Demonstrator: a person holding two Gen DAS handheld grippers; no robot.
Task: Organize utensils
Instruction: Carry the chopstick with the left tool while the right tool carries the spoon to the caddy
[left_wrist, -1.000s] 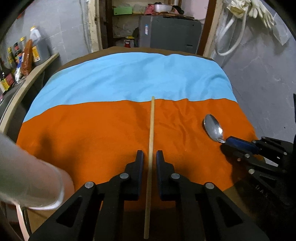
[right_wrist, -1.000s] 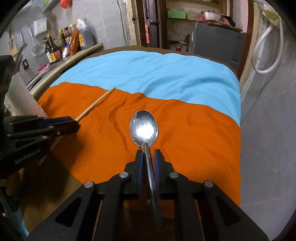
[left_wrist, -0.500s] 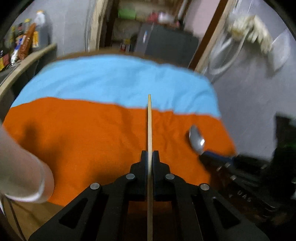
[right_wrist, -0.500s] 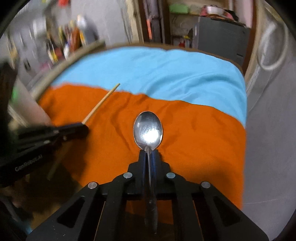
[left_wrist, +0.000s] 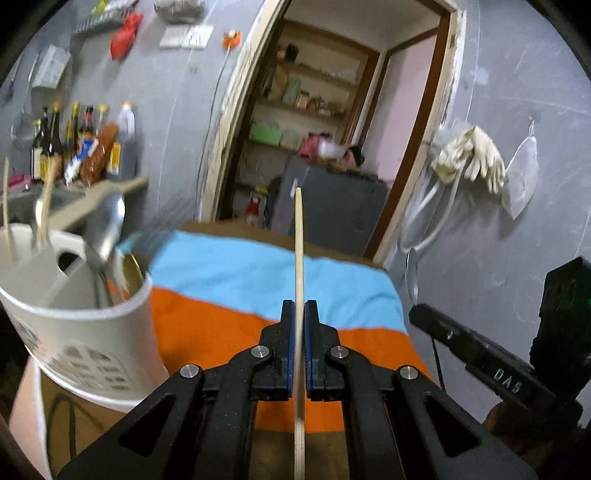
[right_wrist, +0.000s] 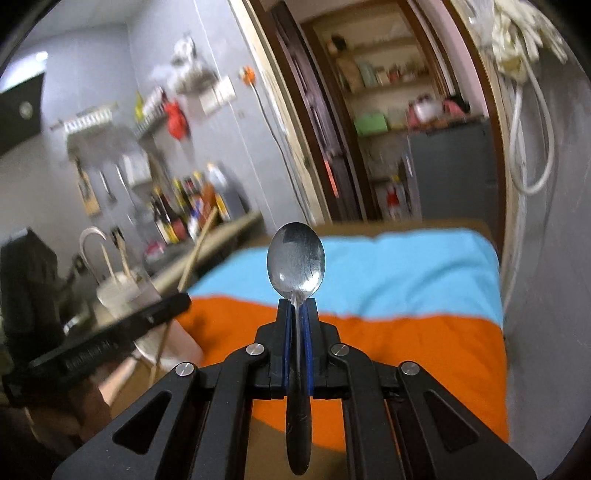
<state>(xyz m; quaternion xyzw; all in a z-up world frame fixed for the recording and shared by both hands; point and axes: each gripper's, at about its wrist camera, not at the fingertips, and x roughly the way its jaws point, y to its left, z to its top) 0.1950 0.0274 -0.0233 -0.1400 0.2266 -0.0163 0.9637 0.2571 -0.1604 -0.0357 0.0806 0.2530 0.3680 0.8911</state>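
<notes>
Left claw (left_wrist: 299, 314) is clamped tight on a thin pale wooden chopstick (left_wrist: 298, 236), which runs straight up the middle of the left wrist view, tip pointing toward the doorway at the back, well clear of the cloth. The back end of the stick pokes out below the blue pads toward the camera.

Right claw (right_wrist: 298, 312) is clamped on the neck of a shiny metal spoon with a dark handle (right_wrist: 296, 260). The bowl sticks up just past the fingertips, facing the camera, and the dark handle hangs back between the black arms. It's held in the air too, above the two-tone cloth, sky blue at the far half and orange at the near half (right_wrist: 399, 291), that covers the brown surface (right_wrist: 266, 450).

Over on the left of the left wrist view there's a white round plastic utensil holder with cut-out holes near its base (left_wrist: 85, 332), standing at the near-left corner, just beside the orange part. It's already got a big metal spoon (left_wrist: 109, 225) and a couple of pale sticks (left_wrist: 44, 206) in it, all a bit blurry. The other claw shows as a black bar at the right edge of that view, with the spoon bowl seen edge-on above it.

Background: dark sauce bottles (left_wrist: 70, 147) on a counter by the grey wall, and pale rubber gloves (left_wrist: 469, 155) hanging by the door frame.
</notes>
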